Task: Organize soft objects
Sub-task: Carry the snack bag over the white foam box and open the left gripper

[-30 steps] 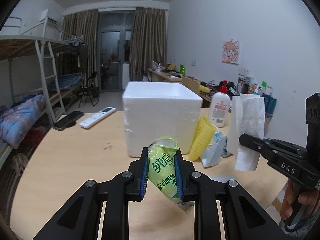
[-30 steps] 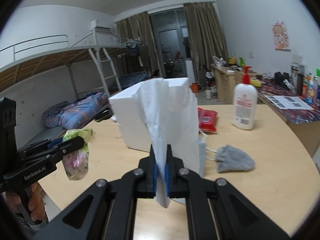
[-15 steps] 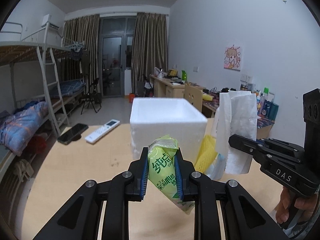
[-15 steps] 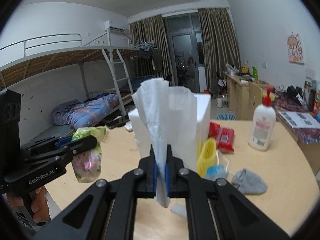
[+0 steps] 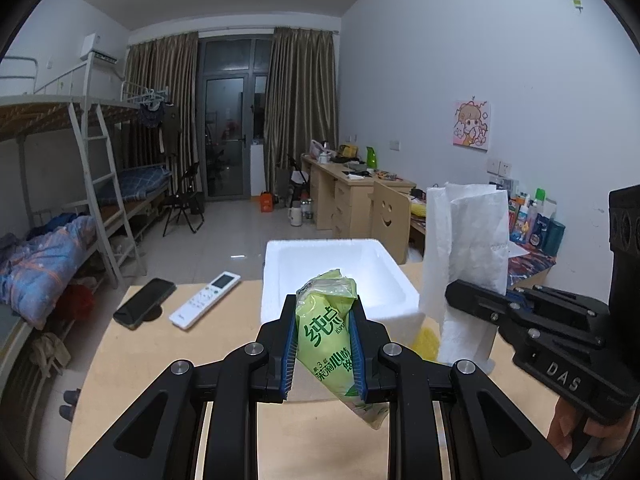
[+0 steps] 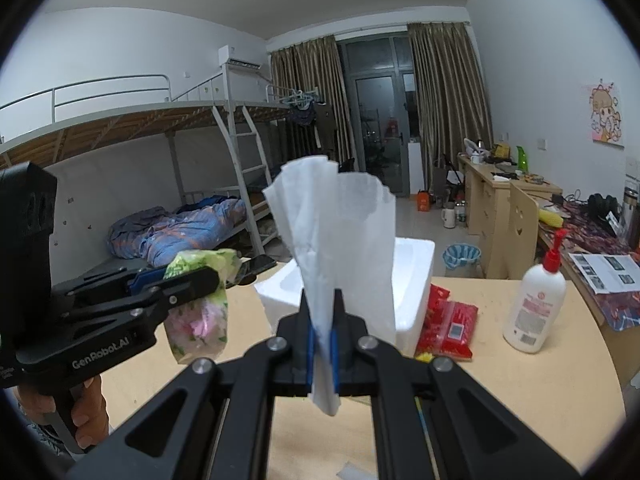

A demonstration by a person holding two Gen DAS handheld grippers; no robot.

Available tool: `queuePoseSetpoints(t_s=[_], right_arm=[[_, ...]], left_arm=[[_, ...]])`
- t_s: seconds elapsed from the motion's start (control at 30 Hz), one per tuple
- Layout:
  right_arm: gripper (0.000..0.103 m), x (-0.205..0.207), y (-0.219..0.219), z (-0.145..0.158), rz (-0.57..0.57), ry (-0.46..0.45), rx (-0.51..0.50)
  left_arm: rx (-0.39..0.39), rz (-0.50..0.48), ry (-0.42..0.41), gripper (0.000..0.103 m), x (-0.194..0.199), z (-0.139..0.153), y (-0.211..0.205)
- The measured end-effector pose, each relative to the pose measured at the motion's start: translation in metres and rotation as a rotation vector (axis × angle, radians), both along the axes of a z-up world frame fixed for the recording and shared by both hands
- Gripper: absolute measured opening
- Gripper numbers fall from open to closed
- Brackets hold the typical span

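Soft things are up in both our grippers, held above the wooden table (image 5: 168, 364). Our left gripper (image 5: 323, 350) has its blue pads (image 5: 289, 354) pressed onto a green tissue pack (image 5: 326, 340), which pokes out above and below the fingers. Our right gripper (image 6: 322, 338) is clamped on a white paper tissue (image 6: 340, 240), whose loose sheet fans upward while a short tail hangs under the pads. Each view shows the other tool: the left wrist view catches the right gripper at the right edge with the tissue standing in it, and the right wrist view catches the left gripper at the left with the pack dangling. Ahead of both sits the open white foam box (image 5: 336, 272) on the table, with a red packet (image 6: 448, 324) just beside its right wall and something yellow (image 5: 427, 338) near its front corner. A lotion pump bottle (image 6: 534, 308) stands further right, while a phone (image 5: 144, 308) and a white remote (image 5: 205, 299) lie left of the box
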State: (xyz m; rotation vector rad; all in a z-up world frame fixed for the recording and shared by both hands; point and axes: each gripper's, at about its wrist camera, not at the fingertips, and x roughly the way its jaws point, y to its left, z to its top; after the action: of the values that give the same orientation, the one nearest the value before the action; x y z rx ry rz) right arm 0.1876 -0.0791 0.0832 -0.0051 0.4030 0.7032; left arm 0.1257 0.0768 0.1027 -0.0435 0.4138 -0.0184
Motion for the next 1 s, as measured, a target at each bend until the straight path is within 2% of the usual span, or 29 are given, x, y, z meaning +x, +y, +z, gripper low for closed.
queuePoseSetpoints(t_s=[0.37,0.6,0.8,1.0], right_arm=[[0.009,0.03,0.008,0.025,0.002,-0.008,0.018],[0.009,0.044,0.015,0.024,-0.008,-0.019,0.016],[0.009,0.056,0.019,0.019,-0.011,-0.014,0.02],[0.009,0.056,0.014,0.015,-0.029,-0.013,0.044]], left_arm=[[-0.014,0.007,-0.024,0.024,0.042,0.03,0.003],[-0.026,-0.012,0.007,0.024,0.074,0.02,0.004],[0.002,-0.039,0.012,0.024,0.091,0.013,0.002],[0.004,-0.067,0.059,0.024,0.112,-0.001,0.0]])
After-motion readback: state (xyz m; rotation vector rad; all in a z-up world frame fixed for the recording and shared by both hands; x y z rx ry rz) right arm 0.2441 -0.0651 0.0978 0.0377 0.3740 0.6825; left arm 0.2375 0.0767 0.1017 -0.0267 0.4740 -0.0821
